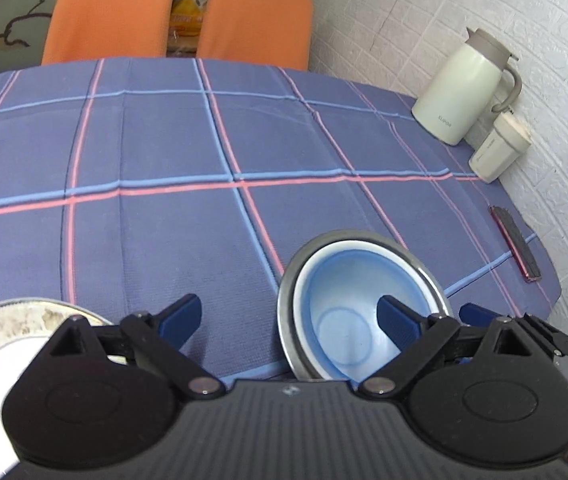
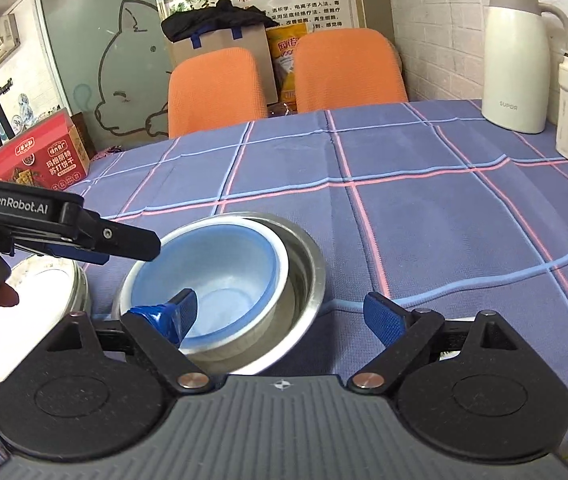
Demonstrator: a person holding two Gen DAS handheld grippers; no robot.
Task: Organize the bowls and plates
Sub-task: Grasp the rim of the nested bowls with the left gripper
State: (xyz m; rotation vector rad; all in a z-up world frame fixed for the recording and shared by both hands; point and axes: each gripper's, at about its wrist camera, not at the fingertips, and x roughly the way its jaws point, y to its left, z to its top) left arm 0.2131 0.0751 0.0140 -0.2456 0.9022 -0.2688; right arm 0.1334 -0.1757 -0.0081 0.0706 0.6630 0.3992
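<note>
Both my tongs are spread wide and pinch nothing. My left tongs point(image 1: 292, 322) hover beside the blue bowl point(image 1: 348, 312), which sits tilted inside a steel bowl point(image 2: 304, 264) near the tabletop's point(image 1: 164, 152) front edge. My right tongs point(image 2: 284, 312) straddle the steel rim. I judge a firm rim pinch is best, lifting both together. A white plate point(image 1: 0, 328) lies left; all look empty.

Soft, even indoor light falls on the checked tablecloth point(image 1: 164, 152), with only faint shadows. Its straight stripes bow outward toward both views' dark rounded corners. The orange chairs point(image 1: 180, 12) beyond the tablecloth look slightly blurred. Weak glare lights the steel bowl's point(image 2: 304, 264) rim.
</note>
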